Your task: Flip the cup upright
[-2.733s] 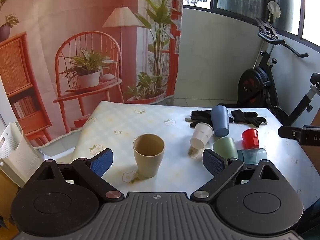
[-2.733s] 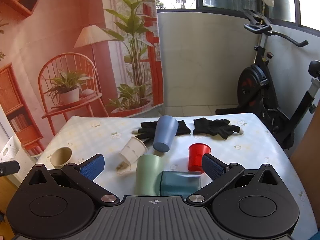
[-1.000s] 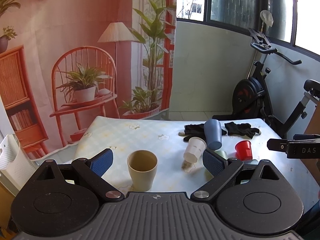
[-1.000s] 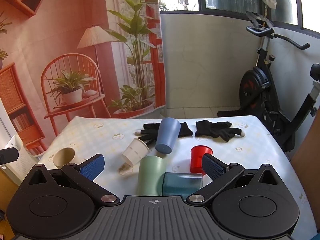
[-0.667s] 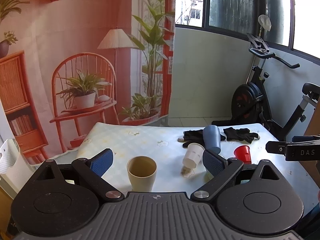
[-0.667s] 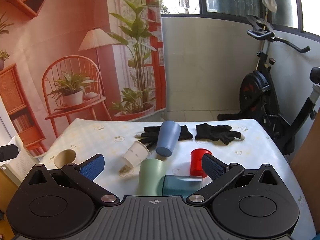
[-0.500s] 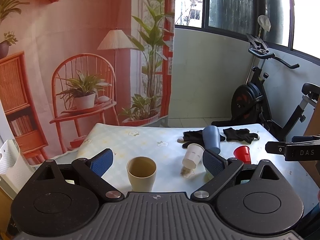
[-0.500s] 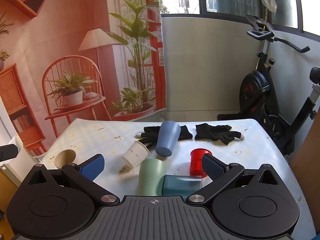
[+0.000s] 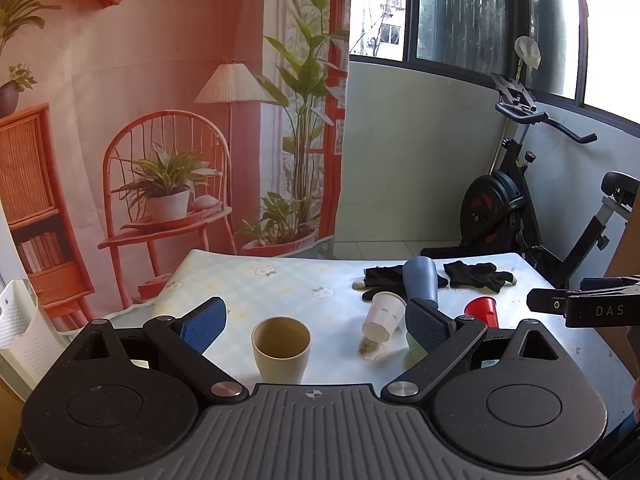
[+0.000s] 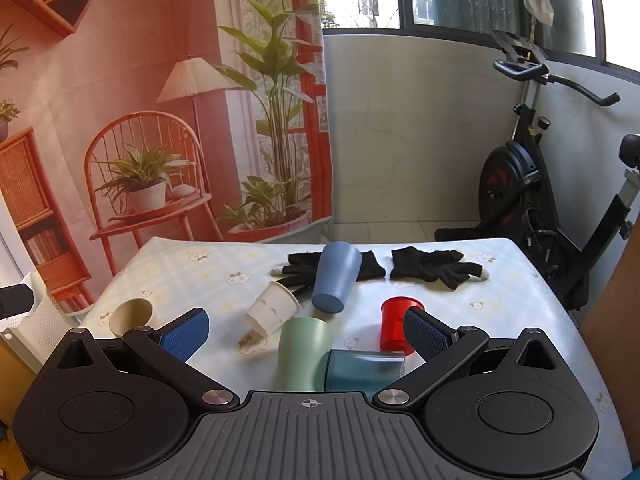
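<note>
A beige cup (image 9: 281,349) stands upright at the table's near left, in front of my open, empty left gripper (image 9: 316,326); it also shows in the right wrist view (image 10: 130,317). In the right wrist view a white paper cup (image 10: 273,312), a blue cup (image 10: 336,276), a pale green cup (image 10: 304,352) and a teal cup (image 10: 362,368) lie on their sides. A red cup (image 10: 396,324) stands upright. My right gripper (image 10: 306,334) is open and empty, held above the green and teal cups.
Two black gloves (image 10: 434,268) lie at the table's far side behind the cups. An exercise bike (image 10: 532,184) stands beyond the table's right edge. A white basket (image 9: 20,328) sits left of the table. The flowered tablecloth (image 10: 192,276) covers the table.
Both grippers have drawn back and risen slightly from the table, so the cups look smaller and lower. No cup has moved.
</note>
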A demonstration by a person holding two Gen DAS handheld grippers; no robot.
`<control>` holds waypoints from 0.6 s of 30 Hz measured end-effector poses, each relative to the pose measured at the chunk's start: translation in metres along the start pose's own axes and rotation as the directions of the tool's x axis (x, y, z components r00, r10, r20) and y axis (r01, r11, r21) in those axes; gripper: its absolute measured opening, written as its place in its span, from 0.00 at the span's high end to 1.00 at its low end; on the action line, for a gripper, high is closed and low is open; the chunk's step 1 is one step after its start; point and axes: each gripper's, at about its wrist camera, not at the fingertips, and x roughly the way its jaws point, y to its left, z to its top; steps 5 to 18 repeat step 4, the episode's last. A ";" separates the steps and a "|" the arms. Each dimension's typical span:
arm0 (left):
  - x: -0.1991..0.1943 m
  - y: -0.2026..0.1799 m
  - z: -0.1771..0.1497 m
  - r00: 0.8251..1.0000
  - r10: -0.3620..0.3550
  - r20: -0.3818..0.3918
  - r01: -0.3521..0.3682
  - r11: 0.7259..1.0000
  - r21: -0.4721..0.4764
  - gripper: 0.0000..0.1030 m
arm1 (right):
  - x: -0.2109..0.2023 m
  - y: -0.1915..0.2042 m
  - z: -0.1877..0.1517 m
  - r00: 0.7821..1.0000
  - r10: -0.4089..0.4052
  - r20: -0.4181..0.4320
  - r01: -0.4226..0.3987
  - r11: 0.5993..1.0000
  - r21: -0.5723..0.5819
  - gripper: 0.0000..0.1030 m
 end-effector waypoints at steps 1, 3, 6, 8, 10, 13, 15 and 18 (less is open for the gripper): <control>0.000 0.000 0.000 1.000 -0.001 0.001 0.001 1.000 -0.001 0.05 | 0.000 0.000 0.000 1.000 0.000 0.000 0.000 1.000 0.000 0.00; 0.000 0.001 0.001 1.000 -0.004 0.003 0.004 1.000 -0.005 0.05 | 0.000 0.000 0.000 1.000 0.000 0.000 0.000 1.000 0.000 0.00; 0.000 0.001 0.000 1.000 -0.005 0.003 0.005 1.000 -0.007 0.05 | 0.000 0.000 0.000 1.000 0.000 0.000 0.000 1.000 0.000 0.00; 0.000 0.001 0.000 1.000 -0.005 0.003 0.005 1.000 -0.007 0.05 | 0.000 0.000 0.000 1.000 0.000 0.000 0.000 1.000 0.000 0.00; 0.000 0.001 0.000 1.000 -0.005 0.003 0.005 1.000 -0.007 0.05 | 0.000 0.000 0.000 1.000 0.000 0.000 0.000 1.000 0.000 0.00; 0.000 0.001 0.000 1.000 -0.005 0.003 0.005 1.000 -0.007 0.05 | 0.000 0.000 0.000 1.000 0.000 0.000 0.000 1.000 0.000 0.00; 0.000 0.001 0.000 1.000 -0.005 0.003 0.005 1.000 -0.007 0.05 | 0.000 0.000 0.000 1.000 0.000 0.000 0.000 1.000 0.000 0.00; 0.000 0.001 0.000 1.000 -0.005 0.003 0.005 1.000 -0.007 0.05 | 0.000 0.000 0.000 1.000 0.000 0.000 0.000 1.000 0.000 0.00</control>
